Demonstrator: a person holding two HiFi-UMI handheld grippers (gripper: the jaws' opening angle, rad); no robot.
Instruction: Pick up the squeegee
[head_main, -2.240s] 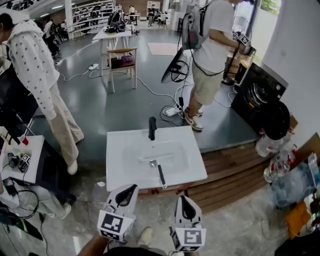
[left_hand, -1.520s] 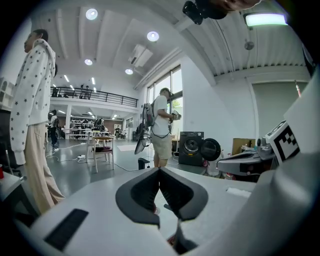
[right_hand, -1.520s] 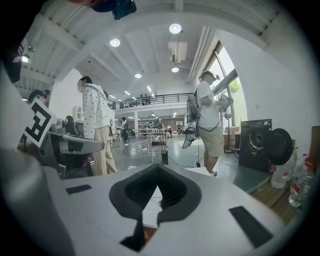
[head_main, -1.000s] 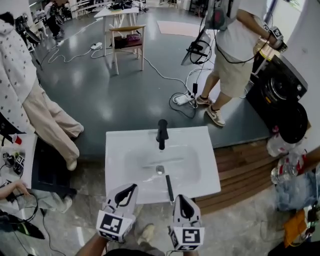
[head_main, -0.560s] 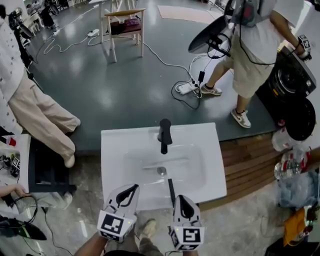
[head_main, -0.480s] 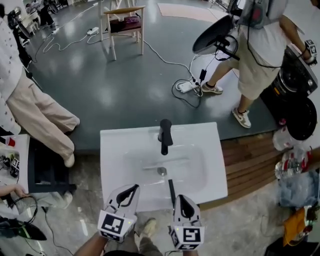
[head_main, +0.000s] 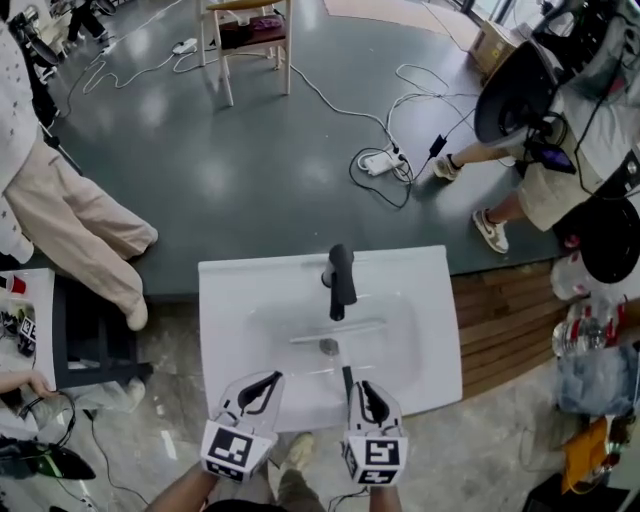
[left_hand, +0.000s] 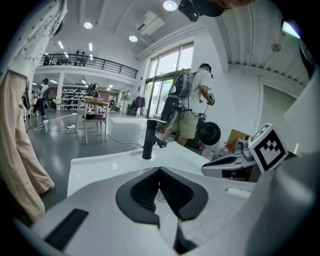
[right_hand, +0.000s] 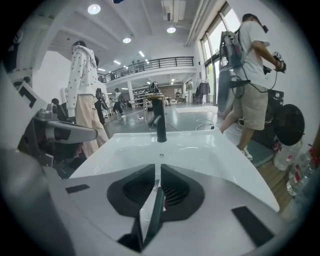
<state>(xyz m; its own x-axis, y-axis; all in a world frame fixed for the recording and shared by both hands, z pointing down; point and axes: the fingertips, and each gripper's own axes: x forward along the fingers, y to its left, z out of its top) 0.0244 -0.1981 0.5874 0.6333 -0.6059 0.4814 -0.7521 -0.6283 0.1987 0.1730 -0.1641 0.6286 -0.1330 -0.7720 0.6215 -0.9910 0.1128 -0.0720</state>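
Note:
The squeegee has a thin black handle and lies in the white sink, between the drain and the front rim. My right gripper hovers just over its near end. In the right gripper view the jaws are opening, with a narrow gap, and the dark handle runs under that gap without being pressed. My left gripper hangs over the front rim to the left, shut and empty. A black faucet stands at the back of the basin.
A person's legs stand at the left, beside a black stand. Another person moves at the right, above a wooden platform. Cables and a power strip lie on the floor beyond the sink, with a chair further back.
Both grippers have sunk and moved forward to the sink's front rim, the right one onto the squeegee's near end. The person at the right has walked further right.

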